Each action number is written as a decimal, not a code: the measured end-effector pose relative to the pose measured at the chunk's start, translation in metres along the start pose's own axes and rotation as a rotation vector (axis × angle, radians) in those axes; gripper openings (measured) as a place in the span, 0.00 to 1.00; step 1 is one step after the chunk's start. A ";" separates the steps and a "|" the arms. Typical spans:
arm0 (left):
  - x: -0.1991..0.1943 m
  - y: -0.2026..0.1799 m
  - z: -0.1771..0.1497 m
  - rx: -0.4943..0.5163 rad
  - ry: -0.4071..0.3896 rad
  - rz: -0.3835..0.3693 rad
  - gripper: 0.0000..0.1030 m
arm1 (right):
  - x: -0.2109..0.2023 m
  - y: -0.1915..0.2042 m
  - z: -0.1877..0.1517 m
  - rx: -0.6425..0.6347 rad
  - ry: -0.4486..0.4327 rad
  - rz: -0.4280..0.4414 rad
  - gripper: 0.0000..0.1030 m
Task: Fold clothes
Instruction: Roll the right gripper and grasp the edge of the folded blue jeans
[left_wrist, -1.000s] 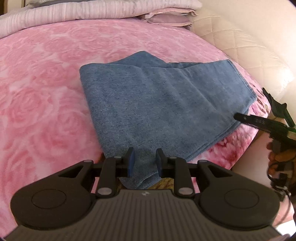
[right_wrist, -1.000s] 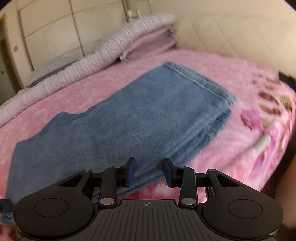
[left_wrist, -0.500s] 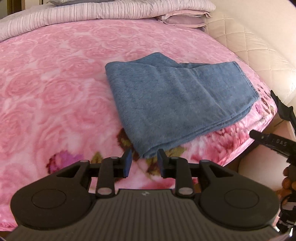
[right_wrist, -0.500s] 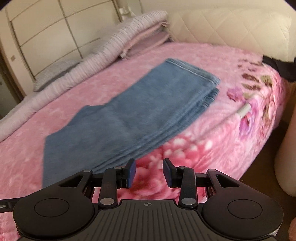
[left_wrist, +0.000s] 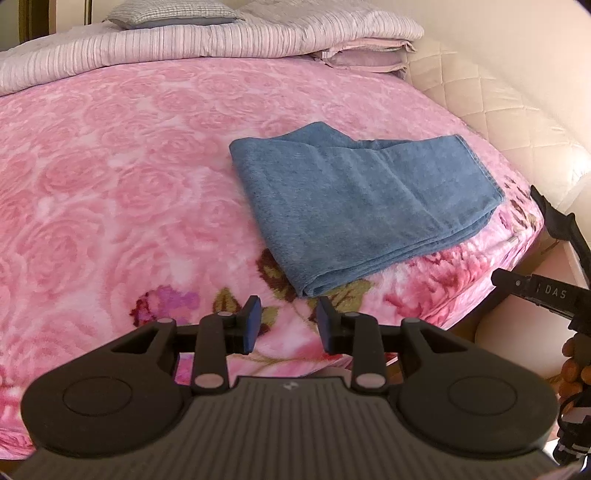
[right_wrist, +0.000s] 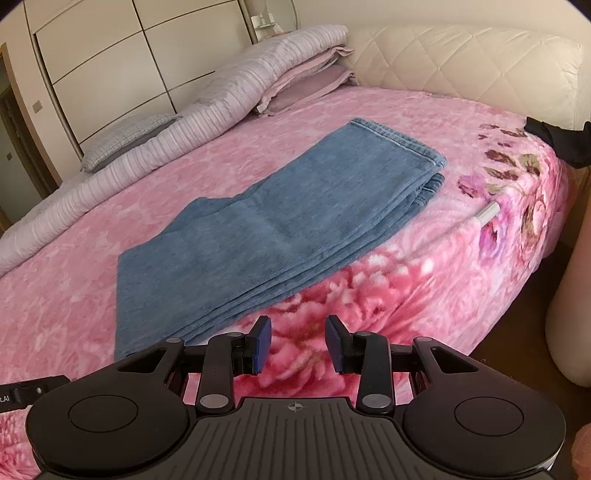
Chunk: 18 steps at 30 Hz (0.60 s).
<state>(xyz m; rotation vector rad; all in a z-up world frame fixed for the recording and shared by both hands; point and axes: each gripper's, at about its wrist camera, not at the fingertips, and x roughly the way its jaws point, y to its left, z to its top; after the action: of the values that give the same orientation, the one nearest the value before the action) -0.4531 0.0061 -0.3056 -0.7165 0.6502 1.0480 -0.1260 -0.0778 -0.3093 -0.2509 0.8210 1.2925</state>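
Folded blue jeans (left_wrist: 362, 206) lie flat on the pink rose blanket (left_wrist: 110, 192), near the bed's edge. My left gripper (left_wrist: 286, 325) and right gripper (right_wrist: 298, 343) both hang spread and empty just short of them. Beyond sit striped bedding (right_wrist: 229, 99) and a quilted headboard (right_wrist: 461, 62).

Pink rose blanket (left_wrist: 110, 177) on bed; quilted cream headboard (right_wrist: 461, 62); panelled wardrobe (right_wrist: 110, 55).

Bedroom: bed (right_wrist: 461, 110), pillows (right_wrist: 122, 136), wardrobe (right_wrist: 110, 48)
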 end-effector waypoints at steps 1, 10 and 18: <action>0.000 0.002 -0.001 -0.006 0.000 -0.002 0.27 | 0.000 0.000 -0.001 -0.003 0.000 -0.001 0.35; 0.013 0.043 -0.007 -0.159 0.024 -0.105 0.27 | 0.019 -0.008 -0.016 -0.020 0.048 0.043 0.35; 0.033 0.070 -0.016 -0.308 0.055 -0.216 0.28 | 0.047 -0.024 -0.022 0.244 0.129 0.318 0.35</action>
<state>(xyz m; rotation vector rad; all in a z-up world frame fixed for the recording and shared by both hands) -0.5085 0.0335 -0.3550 -1.0623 0.4493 0.9395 -0.1103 -0.0627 -0.3618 -0.0077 1.1534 1.4647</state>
